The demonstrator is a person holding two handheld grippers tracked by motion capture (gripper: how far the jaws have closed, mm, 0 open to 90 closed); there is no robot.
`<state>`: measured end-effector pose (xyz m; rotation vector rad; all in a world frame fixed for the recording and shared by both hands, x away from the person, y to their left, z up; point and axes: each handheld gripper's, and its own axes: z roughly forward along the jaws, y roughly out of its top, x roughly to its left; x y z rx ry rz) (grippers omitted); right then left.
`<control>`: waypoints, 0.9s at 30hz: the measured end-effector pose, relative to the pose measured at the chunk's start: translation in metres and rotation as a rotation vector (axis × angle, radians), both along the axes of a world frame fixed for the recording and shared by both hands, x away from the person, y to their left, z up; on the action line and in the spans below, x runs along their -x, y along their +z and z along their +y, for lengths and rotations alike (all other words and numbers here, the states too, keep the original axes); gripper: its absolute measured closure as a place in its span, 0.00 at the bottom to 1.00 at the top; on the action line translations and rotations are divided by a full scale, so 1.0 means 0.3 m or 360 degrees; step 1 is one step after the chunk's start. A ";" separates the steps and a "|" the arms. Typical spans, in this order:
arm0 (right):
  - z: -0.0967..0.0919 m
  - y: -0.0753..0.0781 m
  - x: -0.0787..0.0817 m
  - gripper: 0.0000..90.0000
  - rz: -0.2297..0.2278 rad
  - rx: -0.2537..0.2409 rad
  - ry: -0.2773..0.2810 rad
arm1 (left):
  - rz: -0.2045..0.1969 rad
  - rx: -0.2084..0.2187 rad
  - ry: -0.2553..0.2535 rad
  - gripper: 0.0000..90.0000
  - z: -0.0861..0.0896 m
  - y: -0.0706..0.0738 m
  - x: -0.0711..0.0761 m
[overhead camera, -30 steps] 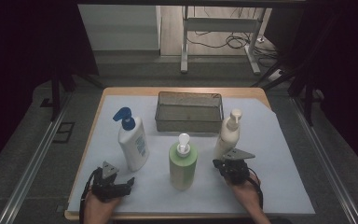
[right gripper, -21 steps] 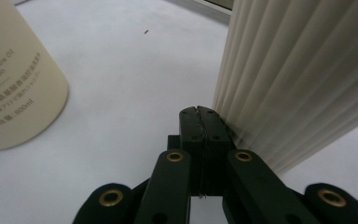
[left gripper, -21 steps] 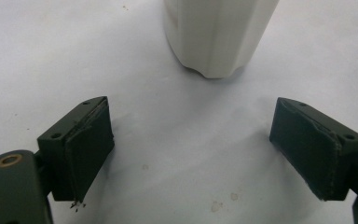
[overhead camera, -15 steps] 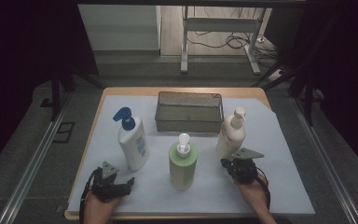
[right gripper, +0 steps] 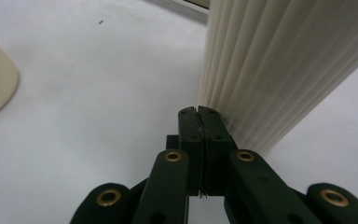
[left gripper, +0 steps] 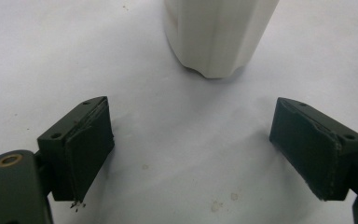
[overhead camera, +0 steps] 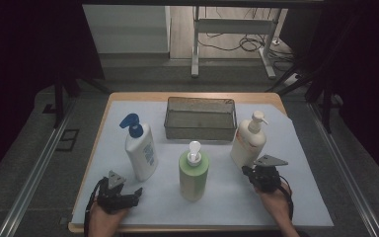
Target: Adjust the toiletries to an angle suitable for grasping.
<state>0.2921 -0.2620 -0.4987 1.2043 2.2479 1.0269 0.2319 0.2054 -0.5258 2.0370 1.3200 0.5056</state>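
Three pump bottles stand before the wire basket [overhead camera: 201,118]. Right tongs [right gripper: 198,112], pressed together, touch the foot of the cream pump bottle [overhead camera: 248,140], right of that basket: rigid, ribbed, top-heavy, best gripped mid-body. Left tongs [left gripper: 191,149] gape empty. Ribbing reads clearly in the right gripper view.

The cream-white ribbed plastic pump bottle [overhead camera: 247,143] stands upright just right of the dark wire-mesh basket [overhead camera: 200,118], its pump nozzle pointing right and a reddish label on its front. Its fluted side [right gripper: 270,70] is vertically grooved. The white plastic pump bottle with a blue pump head [overhead camera: 140,150] stands upright, left of and nearer than that basket, with its base [left gripper: 216,37] flat on the sheet.
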 end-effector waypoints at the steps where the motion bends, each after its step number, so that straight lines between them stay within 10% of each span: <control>1: -0.005 0.000 -0.002 0.98 0.0000 0.0000 -0.0003 | 0.0000 0.0000 0.0000 0.14 0.000 0.000 0.000; 27: -0.078 0.033 0.008 0.80 -0.0019 -0.0037 -0.0040 | -0.0001 0.0000 -0.0001 0.14 0.000 0.000 0.000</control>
